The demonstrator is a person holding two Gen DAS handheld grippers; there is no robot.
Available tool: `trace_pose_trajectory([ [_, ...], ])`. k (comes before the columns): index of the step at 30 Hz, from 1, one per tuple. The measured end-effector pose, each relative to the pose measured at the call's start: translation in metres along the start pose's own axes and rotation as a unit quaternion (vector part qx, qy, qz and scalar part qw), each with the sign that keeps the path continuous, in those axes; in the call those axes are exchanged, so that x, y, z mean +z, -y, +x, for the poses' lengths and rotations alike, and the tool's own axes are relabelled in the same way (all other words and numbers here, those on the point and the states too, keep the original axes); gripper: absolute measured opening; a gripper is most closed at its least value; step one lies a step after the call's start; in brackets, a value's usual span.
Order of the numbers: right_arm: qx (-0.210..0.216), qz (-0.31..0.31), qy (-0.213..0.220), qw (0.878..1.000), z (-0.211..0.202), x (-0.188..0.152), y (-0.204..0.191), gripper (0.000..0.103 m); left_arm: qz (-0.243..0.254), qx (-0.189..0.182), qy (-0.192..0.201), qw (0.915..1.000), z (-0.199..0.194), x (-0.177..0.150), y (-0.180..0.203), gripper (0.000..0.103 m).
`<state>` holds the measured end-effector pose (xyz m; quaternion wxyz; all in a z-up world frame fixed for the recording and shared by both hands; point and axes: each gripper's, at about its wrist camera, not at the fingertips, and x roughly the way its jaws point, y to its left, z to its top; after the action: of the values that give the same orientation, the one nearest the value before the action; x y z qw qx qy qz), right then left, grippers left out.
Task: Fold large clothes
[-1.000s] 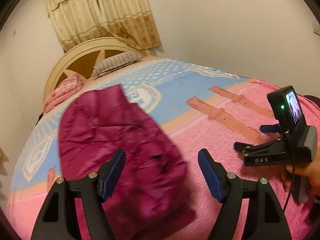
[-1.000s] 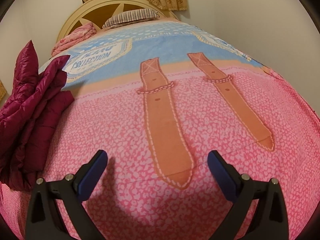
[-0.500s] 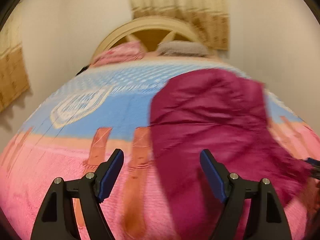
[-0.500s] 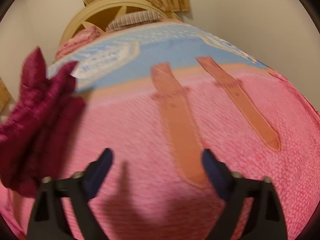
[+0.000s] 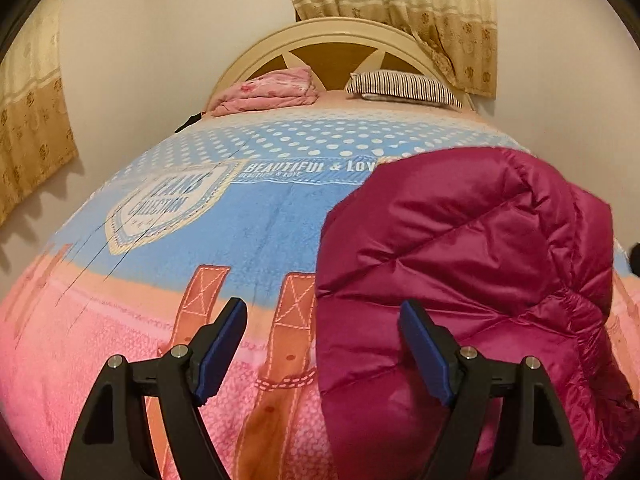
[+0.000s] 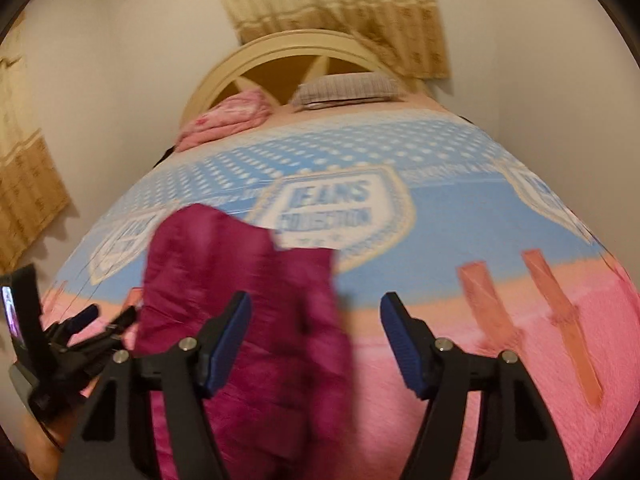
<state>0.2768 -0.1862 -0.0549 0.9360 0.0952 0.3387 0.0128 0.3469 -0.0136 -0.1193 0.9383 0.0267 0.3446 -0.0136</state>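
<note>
A magenta quilted puffer jacket (image 5: 460, 264) lies bunched on a bed covered by a pink and blue printed blanket (image 5: 256, 232), its shiny padded folds heaped toward the near right part of the bed in the left wrist view. The left gripper (image 5: 322, 354) hangs above the blanket with its blue-padded jaws standing apart; the jacket's left edge lies below and between them, but neither pad presses on the cloth. In the blurred right wrist view the same jacket (image 6: 240, 304) sits left of centre, and the right gripper (image 6: 314, 344) hovers over its right edge, jaws apart with nothing clamped, having just been closing. At that view's left edge the left gripper (image 6: 102, 320) shows just beside the jacket, with a small lit screen on its body and part of a hand below it. At the head of the bed a cream arched wooden headboard (image 5: 340, 40) stands behind a folded pink floral quilt (image 5: 268, 90) and a striped pillow (image 5: 404, 87), with beige patterned curtains (image 5: 400, 4) on the wall above.
</note>
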Motion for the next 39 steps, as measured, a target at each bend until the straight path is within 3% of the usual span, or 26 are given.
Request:
trace_pose_trajectory([
  [4, -0.001, -0.009, -0.026, 1.0, 0.035, -0.011, -0.015, 0.069, -0.01, -0.011, -0.021, 0.9997, 0.019, -0.007, -0.002, 0.08],
  [10, -0.018, 0.034, -0.068, 0.997, 0.079, -0.04, 0.016, 0.067, -0.018, -0.038, -0.025, 0.9988, 0.031, -0.021, 0.004, 0.08],
  [26, -0.012, 0.048, -0.091, 0.995, 0.105, -0.057, 0.037, 0.068, -0.01, -0.039, -0.031, 0.9987, 0.044, -0.034, 0.009, 0.087],
  [39, 0.004, 0.06, -0.101, 0.993, 0.118, -0.065, 0.047, 0.074, -0.024, -0.068, -0.053, 0.996, 0.054, -0.042, 0.009, 0.089],
])
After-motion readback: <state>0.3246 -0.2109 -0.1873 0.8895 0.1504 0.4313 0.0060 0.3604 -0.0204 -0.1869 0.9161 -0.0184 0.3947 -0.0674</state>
